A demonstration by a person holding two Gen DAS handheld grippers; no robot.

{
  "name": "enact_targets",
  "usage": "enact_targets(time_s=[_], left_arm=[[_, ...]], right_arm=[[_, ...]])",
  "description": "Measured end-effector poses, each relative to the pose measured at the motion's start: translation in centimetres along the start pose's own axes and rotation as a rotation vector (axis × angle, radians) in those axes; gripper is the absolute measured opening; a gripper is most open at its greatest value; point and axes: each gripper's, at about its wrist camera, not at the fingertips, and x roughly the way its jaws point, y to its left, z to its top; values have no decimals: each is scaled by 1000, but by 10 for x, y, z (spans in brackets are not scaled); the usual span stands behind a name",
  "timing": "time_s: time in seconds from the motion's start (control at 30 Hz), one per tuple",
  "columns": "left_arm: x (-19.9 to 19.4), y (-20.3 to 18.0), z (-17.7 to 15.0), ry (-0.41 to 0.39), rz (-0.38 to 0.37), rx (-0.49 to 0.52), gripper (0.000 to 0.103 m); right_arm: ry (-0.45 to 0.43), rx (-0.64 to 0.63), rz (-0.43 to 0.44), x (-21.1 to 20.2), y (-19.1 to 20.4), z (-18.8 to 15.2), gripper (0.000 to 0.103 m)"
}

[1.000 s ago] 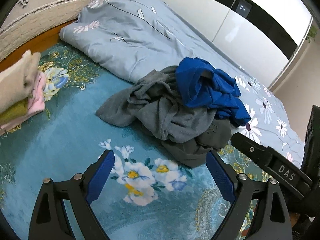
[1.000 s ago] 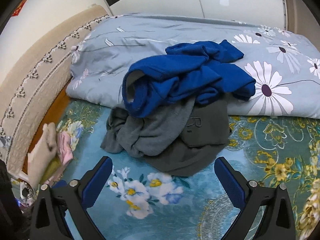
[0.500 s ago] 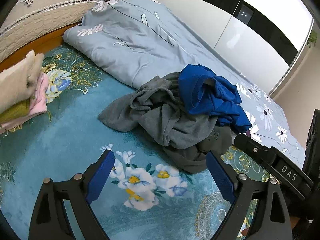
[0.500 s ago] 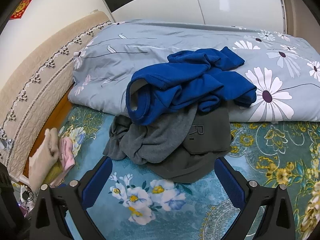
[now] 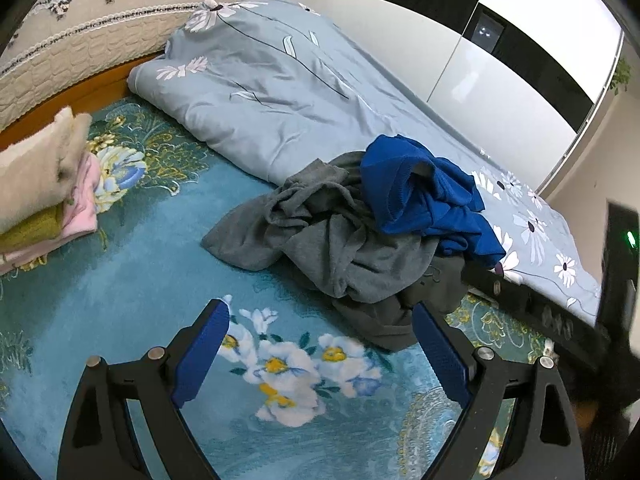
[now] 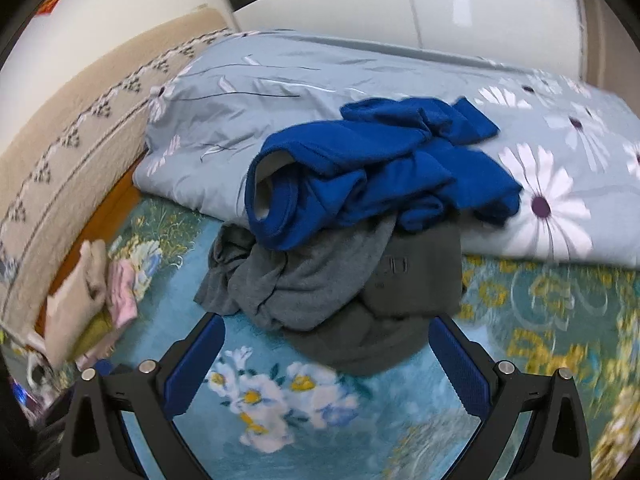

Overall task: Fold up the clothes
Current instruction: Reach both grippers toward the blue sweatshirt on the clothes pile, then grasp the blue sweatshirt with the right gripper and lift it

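A crumpled pile of clothes lies on the teal floral bedspread (image 5: 132, 280). On top is a blue garment (image 5: 424, 196) (image 6: 380, 172); under it a light grey garment (image 5: 320, 232) (image 6: 296, 284) and a darker grey one (image 5: 384, 324) (image 6: 404, 296). My left gripper (image 5: 320, 344) hovers open just short of the pile's near edge, nothing between its blue pads. My right gripper (image 6: 328, 360) is also open and empty, its fingers flanking the dark grey hem from above. The right gripper's black body (image 5: 560, 320) shows at the right of the left wrist view.
A folded stack of beige, pink and olive clothes (image 5: 44, 196) (image 6: 92, 304) sits at the left by the padded headboard (image 5: 100, 40). A rolled grey floral duvet (image 5: 260, 92) (image 6: 400, 92) lies behind the pile. White wardrobe doors (image 5: 500, 80) stand beyond the bed.
Both grippers have pulled back and risen a little, so the pile sits lower and smaller in each view. Both stayed open. The clothes have not moved.
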Motion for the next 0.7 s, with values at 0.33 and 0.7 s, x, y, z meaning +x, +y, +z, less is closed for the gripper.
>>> enact_targets(time_s=[0.33, 0.7], left_arm=[[-6, 37, -4, 3, 24, -73, 93], [-15, 61, -14, 1, 39, -97, 93]], right_arm=[[-48, -223, -118, 31, 21, 64, 103], [2, -404, -253, 80, 54, 93, 71]])
